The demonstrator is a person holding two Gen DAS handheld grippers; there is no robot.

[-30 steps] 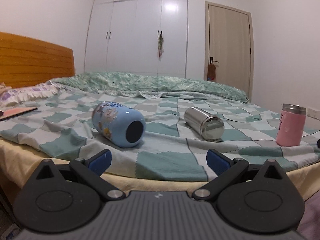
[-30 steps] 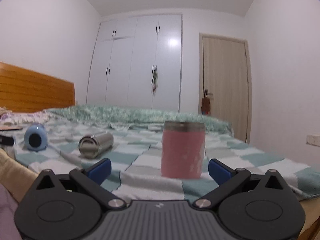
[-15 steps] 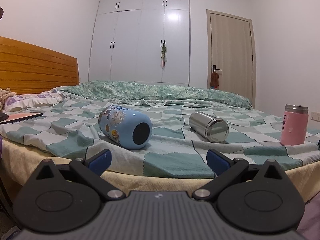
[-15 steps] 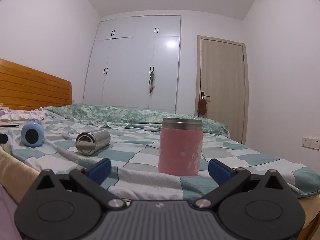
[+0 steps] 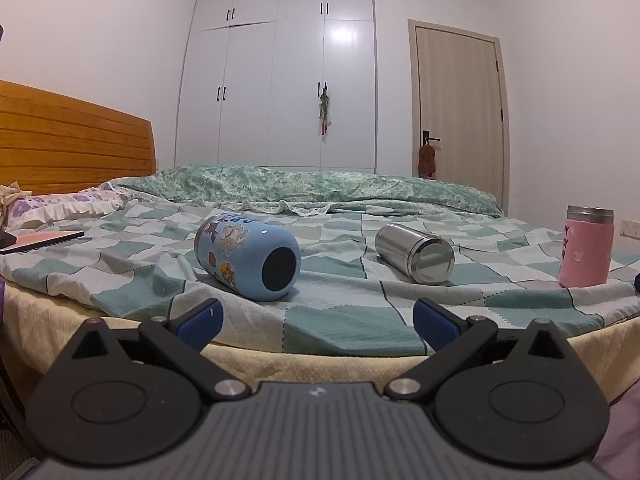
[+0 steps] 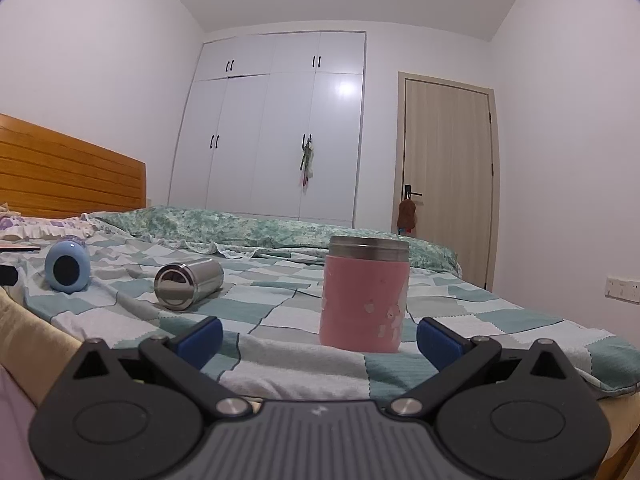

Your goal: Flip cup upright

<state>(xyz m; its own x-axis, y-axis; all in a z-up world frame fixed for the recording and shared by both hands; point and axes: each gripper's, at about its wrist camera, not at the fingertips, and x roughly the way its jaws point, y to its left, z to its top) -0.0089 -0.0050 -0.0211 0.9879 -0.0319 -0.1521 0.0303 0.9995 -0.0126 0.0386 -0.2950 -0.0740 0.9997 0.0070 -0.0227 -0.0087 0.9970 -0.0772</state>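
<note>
A light blue cartoon-print cup [image 5: 248,256] lies on its side on the checked bedspread [image 5: 340,320], base toward me. A steel cup [image 5: 416,252] lies on its side to its right. A pink cup [image 5: 586,246] stands upright at far right. My left gripper [image 5: 316,322] is open and empty, short of the bed edge, facing between the blue and steel cups. My right gripper [image 6: 318,338] is open and empty, just in front of the pink cup [image 6: 364,294]. The steel cup [image 6: 188,286] and the blue cup [image 6: 67,266] lie to its left.
A wooden headboard [image 5: 72,148] and pillow [image 5: 60,206] are at left, with a flat pink book [image 5: 40,240] on the bed. A folded green quilt [image 5: 312,186] lies across the far side. White wardrobe [image 5: 280,80] and door [image 5: 456,108] stand behind.
Both grippers have dropped lower and tilted up slightly, so the cups sit lower and nearer in view. The cups have not moved. Both grippers stay open.
</note>
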